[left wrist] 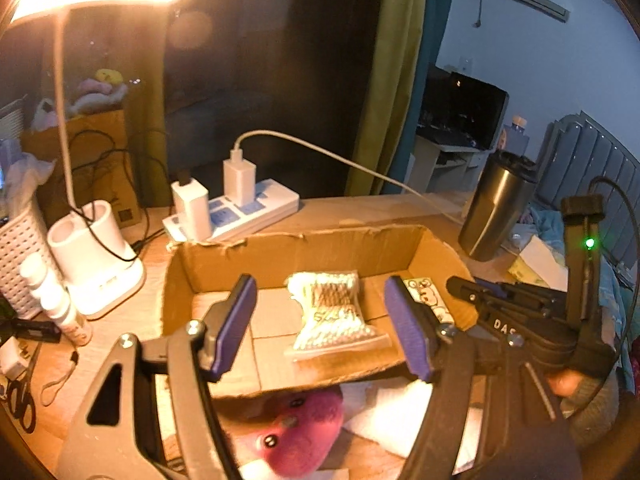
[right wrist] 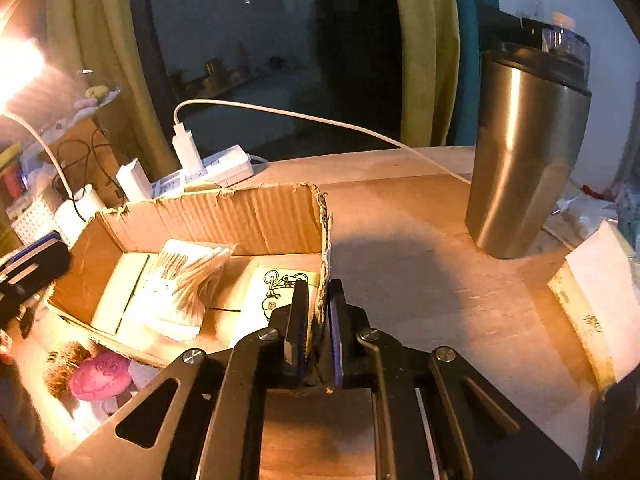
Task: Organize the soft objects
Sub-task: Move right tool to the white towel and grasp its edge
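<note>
The pink plush lies on the surface below and just short of the left fingers, spread and empty over the box, while the right fingers pinch the box's wall.

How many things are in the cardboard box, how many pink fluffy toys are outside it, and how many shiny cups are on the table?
In the cardboard box:
Cotton swab packs: 1
Cartoon sticker sheets: 1
Outside the box:
Pink plush toys: 1
Steel tumblers: 1
Total: 4
</note>
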Motion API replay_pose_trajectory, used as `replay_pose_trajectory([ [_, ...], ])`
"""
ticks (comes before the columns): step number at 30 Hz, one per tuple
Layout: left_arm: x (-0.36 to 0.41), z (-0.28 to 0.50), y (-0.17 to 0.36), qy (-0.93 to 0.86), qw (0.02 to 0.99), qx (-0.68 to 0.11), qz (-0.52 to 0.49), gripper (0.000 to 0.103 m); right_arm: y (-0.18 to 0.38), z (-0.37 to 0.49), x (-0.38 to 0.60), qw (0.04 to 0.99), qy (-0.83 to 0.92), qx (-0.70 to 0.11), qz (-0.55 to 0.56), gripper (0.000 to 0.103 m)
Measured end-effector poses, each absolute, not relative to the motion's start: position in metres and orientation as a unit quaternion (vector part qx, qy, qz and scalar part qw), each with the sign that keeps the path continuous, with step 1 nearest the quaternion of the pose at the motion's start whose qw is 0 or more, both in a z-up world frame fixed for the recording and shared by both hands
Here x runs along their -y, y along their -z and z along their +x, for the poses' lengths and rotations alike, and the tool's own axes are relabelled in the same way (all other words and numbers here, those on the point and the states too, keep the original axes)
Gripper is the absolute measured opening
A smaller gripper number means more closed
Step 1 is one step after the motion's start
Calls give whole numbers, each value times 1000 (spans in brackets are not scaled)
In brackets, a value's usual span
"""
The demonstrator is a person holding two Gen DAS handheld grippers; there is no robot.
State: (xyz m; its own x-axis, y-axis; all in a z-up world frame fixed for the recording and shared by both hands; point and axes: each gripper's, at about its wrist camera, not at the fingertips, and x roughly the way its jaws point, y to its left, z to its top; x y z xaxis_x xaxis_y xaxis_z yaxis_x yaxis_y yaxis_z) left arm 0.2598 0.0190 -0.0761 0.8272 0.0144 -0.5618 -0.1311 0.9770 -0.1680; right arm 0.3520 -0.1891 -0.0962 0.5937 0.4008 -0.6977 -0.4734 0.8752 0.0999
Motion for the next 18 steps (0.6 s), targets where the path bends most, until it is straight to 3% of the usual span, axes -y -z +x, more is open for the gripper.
replay_pose_trajectory([
  [1,-20,256,74,-39,951,-289,-99,68,94,350,190,894,-241,-374,-48,15],
  [4,-21,244,67,-40,954,-280,-96,68,80,341,195,905,-227,-356,-43,50],
  [14,-16,211,57,-29,960,-264,-91,69,31,284,202,918,-252,-303,-44,56],
  [18,-14,201,52,-24,962,-255,-93,74,19,265,198,918,-262,-293,-51,59],
])
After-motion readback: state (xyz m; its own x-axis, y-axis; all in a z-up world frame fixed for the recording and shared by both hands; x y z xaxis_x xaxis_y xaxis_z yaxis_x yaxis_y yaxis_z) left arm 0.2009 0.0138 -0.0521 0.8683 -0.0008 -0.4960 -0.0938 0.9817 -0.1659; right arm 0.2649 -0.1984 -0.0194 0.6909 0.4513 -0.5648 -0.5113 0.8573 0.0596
